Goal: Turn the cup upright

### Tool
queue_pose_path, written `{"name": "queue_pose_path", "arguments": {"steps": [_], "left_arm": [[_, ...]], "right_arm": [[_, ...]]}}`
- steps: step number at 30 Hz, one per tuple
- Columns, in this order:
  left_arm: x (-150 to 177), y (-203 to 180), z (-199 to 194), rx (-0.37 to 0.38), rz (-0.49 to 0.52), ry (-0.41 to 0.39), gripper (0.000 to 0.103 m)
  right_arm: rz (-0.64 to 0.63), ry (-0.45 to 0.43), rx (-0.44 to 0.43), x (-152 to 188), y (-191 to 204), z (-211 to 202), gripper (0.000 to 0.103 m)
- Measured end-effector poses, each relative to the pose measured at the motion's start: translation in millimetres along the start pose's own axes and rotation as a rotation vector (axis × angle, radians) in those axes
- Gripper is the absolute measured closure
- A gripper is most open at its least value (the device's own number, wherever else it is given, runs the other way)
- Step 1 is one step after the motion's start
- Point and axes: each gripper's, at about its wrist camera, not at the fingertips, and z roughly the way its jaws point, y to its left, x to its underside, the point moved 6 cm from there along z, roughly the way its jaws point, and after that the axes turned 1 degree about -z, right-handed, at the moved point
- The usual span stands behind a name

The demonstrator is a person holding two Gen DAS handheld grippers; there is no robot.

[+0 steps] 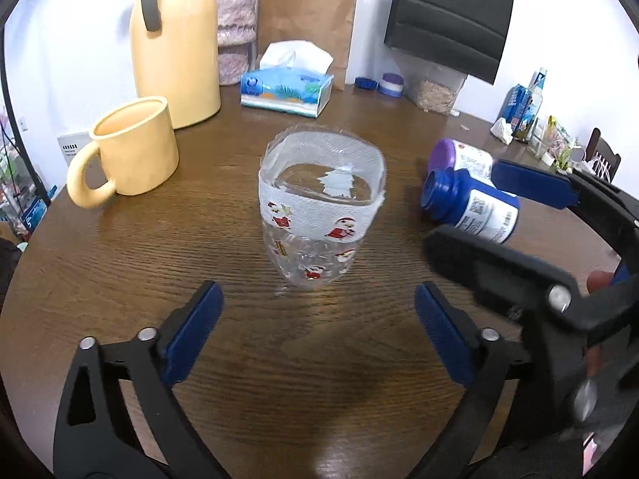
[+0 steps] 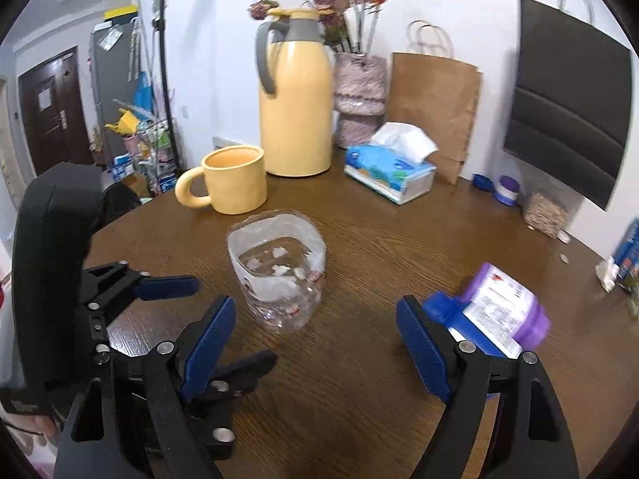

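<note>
Clear plastic cup (image 1: 321, 203) stands upright mid-bench (image 1: 239, 359), untouched, with both the left gripper (image 1: 318, 333) and right gripper (image 2: 315, 353) holding jaws spread.

Bare bench (image 1: 303, 379) open in front of the upright clear cup (image 1: 321, 207), wide enough for the spread left claw (image 1: 317, 331) to pass. Hemmed on the cup's left by the yellow mug (image 1: 133, 147) and behind by the jug (image 1: 175, 48) and tissue box (image 1: 285, 90), all apart from it. Crowded to the right: two toppled bottles (image 1: 471, 203) and the right claw (image 1: 495, 207) around them.
</note>
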Motion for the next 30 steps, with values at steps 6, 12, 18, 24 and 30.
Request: {"name": "queue_pose_path", "arguments": {"steps": [6,12,18,24,30], "left_arm": [[3.7,-6.9,-25.2,0.01,0.009,-0.029,0.003],[13.9,-16.8,-62.8,0.023,0.006,-0.082,0.0],[21.8,-26.7,-109.6,-0.039,-0.001,-0.145,0.0],[46.4,-44.1,-147.7,-0.009,0.035,-0.158,0.0],[84.4,-50.3,-172.9,-0.008,0.053,-0.15,0.0]], "right_arm": [[0.078,0.011,0.1,18.1,-28.8,-30.4,0.016],[0.162,0.032,0.196,49.4,-53.0,-73.7,0.016],[0.204,0.018,0.262,75.6,-45.5,-127.1,0.016],[0.231,-0.006,0.224,97.7,-20.3,-175.1,0.016],[0.268,-0.01,0.228,132.2,-2.7,-206.4,0.016]]}}
